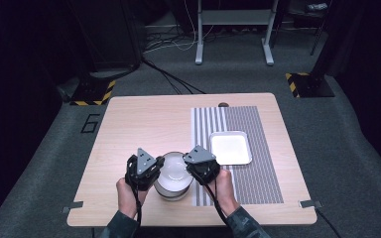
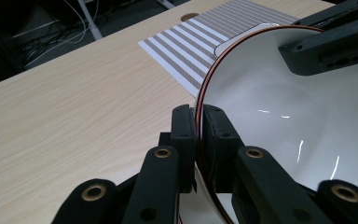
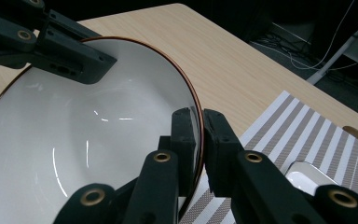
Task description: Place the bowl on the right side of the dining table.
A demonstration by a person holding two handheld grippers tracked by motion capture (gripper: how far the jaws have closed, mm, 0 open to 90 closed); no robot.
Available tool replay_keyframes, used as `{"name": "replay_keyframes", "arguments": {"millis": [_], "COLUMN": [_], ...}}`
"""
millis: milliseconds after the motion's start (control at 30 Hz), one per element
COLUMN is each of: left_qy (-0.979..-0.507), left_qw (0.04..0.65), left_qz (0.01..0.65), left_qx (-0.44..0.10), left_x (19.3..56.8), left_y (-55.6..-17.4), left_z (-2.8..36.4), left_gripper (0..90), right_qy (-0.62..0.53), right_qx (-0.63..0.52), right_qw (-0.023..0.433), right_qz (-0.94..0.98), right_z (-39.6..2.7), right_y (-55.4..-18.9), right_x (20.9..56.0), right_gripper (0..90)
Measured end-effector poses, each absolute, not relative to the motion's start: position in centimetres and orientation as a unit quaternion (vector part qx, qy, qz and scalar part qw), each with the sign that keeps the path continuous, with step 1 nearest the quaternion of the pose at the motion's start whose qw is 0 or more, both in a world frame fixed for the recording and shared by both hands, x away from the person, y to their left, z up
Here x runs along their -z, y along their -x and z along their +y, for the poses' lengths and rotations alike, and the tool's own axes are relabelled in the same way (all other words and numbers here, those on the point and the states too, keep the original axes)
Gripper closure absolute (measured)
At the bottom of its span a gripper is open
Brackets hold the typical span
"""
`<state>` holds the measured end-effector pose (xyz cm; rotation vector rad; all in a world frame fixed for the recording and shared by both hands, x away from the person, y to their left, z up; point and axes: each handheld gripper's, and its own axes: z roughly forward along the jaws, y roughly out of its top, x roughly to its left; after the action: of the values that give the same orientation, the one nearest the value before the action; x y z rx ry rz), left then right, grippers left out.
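From above, the left gripper (image 1: 148,174) and right gripper (image 1: 200,167) flank the white bowl (image 1: 172,174) near the table's (image 1: 144,119) front edge; a square dish (image 1: 230,147) on the striped mat (image 1: 250,163) lies just beyond the right one. In the left gripper view, its jaws are clamped on the bowl's rim (image 2: 199,122). The right gripper view shows the same pinch (rim (image 3: 199,140) between the pads). Both hands should probably move level and together, so the bowl doesn't twist.
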<state>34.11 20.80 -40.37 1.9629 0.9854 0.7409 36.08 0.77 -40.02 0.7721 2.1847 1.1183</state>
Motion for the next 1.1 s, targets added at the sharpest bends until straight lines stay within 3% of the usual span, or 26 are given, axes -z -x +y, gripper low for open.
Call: {"name": "replay_keyframes", "arguments": {"millis": [1100], "left_qy": [-0.786], "left_qw": [0.416], "left_qz": [0.349], "left_qx": [-0.296], "left_x": [38.3], "left_y": [-35.5], "left_z": [17.3], "left_gripper": [82.9], "right_qy": [-0.312], "right_qx": [-0.426], "right_qw": [0.311], "right_qz": [0.791], "right_z": [-2.7], "right_y": [-35.8], "right_x": [38.3], "right_gripper": [83.5]}}
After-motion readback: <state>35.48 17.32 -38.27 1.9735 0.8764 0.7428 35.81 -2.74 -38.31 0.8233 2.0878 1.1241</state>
